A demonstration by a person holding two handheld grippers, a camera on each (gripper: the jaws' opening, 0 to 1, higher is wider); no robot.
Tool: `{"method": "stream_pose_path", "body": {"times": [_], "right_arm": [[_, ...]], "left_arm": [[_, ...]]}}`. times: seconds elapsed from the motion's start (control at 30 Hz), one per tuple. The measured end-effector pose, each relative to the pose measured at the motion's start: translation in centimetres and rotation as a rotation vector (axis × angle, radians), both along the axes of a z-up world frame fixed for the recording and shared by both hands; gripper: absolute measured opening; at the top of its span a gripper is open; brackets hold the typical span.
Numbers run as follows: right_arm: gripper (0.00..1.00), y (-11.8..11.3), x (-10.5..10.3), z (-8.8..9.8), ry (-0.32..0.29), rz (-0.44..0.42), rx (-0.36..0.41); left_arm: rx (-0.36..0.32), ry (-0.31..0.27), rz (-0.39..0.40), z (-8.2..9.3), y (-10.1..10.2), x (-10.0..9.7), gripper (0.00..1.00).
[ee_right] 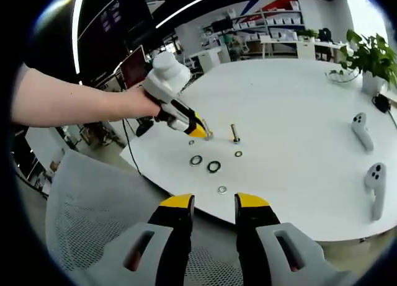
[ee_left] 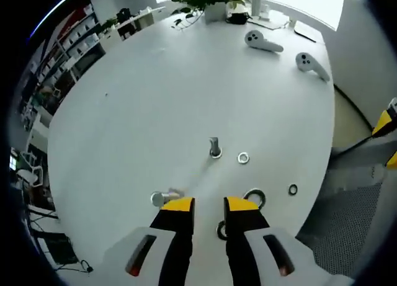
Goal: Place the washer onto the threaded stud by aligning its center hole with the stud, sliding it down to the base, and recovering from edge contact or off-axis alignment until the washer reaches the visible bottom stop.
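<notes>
A short threaded stud [ee_left: 214, 147] stands upright on the white round table [ee_left: 155, 93]. Around it lie loose washers: a small bright one [ee_left: 243, 157] just right of the stud, a large ring [ee_left: 254, 196] by my left gripper's right jaw, and a small dark one [ee_left: 293, 189] near the table edge. My left gripper [ee_left: 211, 204] hovers open just short of the stud, nothing held. In the right gripper view a hand holds that left gripper [ee_right: 200, 132] beside the stud [ee_right: 235, 133]. My right gripper [ee_right: 214, 201] is open, off the table's edge, with a washer [ee_right: 222, 189] just ahead.
A silver bolt [ee_left: 162, 198] lies by the left jaw. Two white controllers [ee_left: 263, 43] [ee_left: 310, 64] and a potted plant [ee_left: 214, 4] sit at the table's far side. A grey mesh chair [ee_right: 93, 205] stands below the table edge near my right gripper.
</notes>
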State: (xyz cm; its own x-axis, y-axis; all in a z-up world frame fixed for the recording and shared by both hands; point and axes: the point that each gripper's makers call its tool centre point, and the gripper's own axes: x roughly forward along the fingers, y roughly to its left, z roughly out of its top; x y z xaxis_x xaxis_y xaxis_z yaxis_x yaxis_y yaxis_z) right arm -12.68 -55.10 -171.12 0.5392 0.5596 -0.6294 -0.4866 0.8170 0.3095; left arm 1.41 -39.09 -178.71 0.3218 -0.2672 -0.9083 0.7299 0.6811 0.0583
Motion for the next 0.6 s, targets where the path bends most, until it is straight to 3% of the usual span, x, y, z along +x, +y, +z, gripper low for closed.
{"method": "stream_pose_path", "body": {"times": [0.17, 0.4, 0.6], "right_arm": [[0.29, -0.4, 0.1, -0.1, 0.002, -0.023, -0.002], [0.29, -0.8, 0.6, 0.4, -0.037, -0.043, -0.017], [0.29, -1.0, 0.3, -0.2, -0.009, -0.035, -0.052]], "left_arm": [[-0.013, 0.027, 0.093, -0.7, 4.2, -1.4, 0.17], [-0.042, 0.014, 0.165, -1.7, 8.6, -1.8, 0.17], [-0.107, 0.014, 0.175, -2.8, 9.1, -1.0, 0.17]]}}
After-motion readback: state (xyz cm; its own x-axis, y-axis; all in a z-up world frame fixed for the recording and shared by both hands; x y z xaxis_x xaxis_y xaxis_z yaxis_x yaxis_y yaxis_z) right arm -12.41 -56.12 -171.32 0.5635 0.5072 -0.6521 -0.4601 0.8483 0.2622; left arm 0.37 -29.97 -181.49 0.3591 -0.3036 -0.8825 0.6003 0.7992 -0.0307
